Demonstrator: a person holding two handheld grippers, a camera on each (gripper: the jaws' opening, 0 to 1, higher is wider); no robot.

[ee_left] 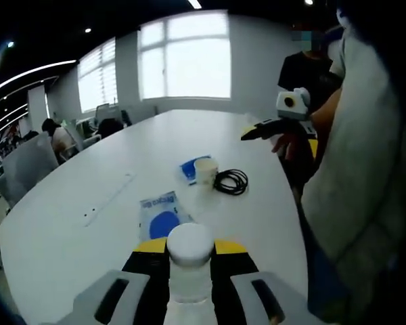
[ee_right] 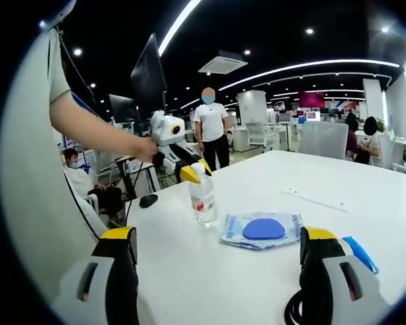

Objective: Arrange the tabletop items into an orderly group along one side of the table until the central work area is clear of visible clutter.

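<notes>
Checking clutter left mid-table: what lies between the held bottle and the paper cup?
In the left gripper view, a clear packet with a blue disc lies on the table between the bottle and the cup.

- The left gripper view sits low over the near edge of the white table (ee_left: 74,203), looking along it toward the bright windows (ee_left: 185,57), with a capped bottle (ee_left: 189,254) very close before the lens.
- The right gripper view looks from the opposite side, low across the table toward the open office.
- Both views share the bottle, the blue-printed packet (ee_left: 161,211) and the tabletop; each also catches the other gripper.
</notes>
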